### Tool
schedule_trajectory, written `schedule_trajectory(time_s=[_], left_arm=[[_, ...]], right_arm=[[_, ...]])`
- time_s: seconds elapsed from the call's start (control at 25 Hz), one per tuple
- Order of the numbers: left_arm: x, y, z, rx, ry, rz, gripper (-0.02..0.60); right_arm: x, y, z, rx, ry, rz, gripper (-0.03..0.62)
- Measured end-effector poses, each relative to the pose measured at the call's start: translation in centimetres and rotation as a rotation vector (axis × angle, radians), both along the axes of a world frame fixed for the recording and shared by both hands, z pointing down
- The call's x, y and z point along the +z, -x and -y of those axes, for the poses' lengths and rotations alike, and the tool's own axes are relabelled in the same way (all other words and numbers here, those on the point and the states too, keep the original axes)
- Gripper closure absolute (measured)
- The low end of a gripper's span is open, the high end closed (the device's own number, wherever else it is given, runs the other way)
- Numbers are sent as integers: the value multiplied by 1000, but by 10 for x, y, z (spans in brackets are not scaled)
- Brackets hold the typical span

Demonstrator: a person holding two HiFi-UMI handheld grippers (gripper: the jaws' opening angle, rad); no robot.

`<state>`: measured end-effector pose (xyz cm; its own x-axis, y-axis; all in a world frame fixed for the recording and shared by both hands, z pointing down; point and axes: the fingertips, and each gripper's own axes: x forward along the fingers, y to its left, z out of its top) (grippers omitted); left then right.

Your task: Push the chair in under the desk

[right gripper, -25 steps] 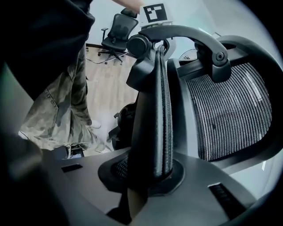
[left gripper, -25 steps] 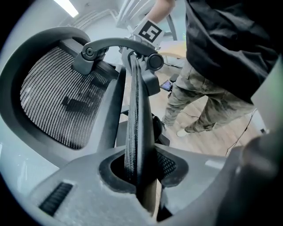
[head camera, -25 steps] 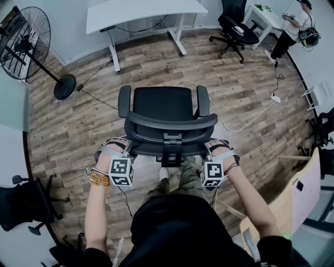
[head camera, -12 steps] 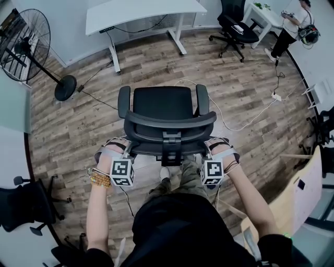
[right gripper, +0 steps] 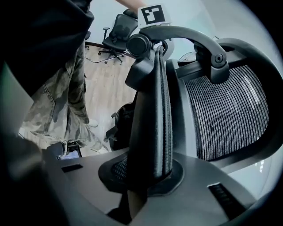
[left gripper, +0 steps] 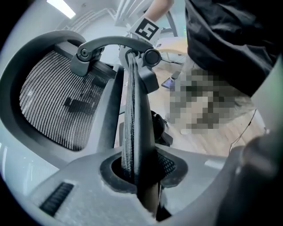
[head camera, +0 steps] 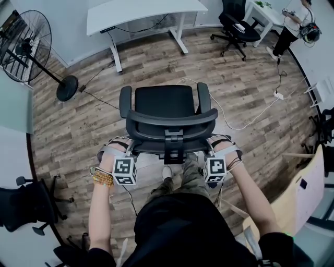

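A black mesh office chair (head camera: 164,107) stands in the middle of the wood floor, its backrest toward me and its seat toward the white desk (head camera: 143,11) at the far wall. My left gripper (head camera: 128,150) is shut on the backrest's left edge. My right gripper (head camera: 210,151) is shut on the right edge. In the left gripper view the padded backrest rim (left gripper: 135,132) runs up between the jaws of the left gripper (left gripper: 140,176), with the mesh (left gripper: 53,101) to the left. The right gripper view mirrors this: the right gripper (right gripper: 148,173) clamps the rim (right gripper: 154,123).
A standing fan (head camera: 26,44) with a round base (head camera: 67,88) is at the far left. A second black chair (head camera: 237,28) and a person (head camera: 292,21) are at the far right. A white cable (head camera: 245,122) lies on the floor right of the chair. Another chair (head camera: 26,203) is near left.
Both grippers stay on the backrest's sides. The chair has hardly moved on the floor; the whole view has shifted slightly.
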<state>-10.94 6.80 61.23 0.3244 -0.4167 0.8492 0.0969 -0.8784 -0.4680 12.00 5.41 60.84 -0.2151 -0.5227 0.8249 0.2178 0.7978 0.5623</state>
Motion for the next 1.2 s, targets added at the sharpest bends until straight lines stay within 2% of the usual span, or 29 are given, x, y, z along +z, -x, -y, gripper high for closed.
schedule_trajectory(time_s=[0.4,0.6,1.04,1.2], left_arm=[[5,-3,9,-10,-7,3,500],[0,-7,23,-27,0,4,503],[0,-10,29,-17,-12,4,503],[-1,-5,37,-17,-36,9,506]], right_arm=[[5,-3,12,-11,-16,5,556],[0,-6,29,-26,17,-1,555],[-1,-9,37,-32,-6,6,556],[-3,-3,43,-34,-7,7,556]])
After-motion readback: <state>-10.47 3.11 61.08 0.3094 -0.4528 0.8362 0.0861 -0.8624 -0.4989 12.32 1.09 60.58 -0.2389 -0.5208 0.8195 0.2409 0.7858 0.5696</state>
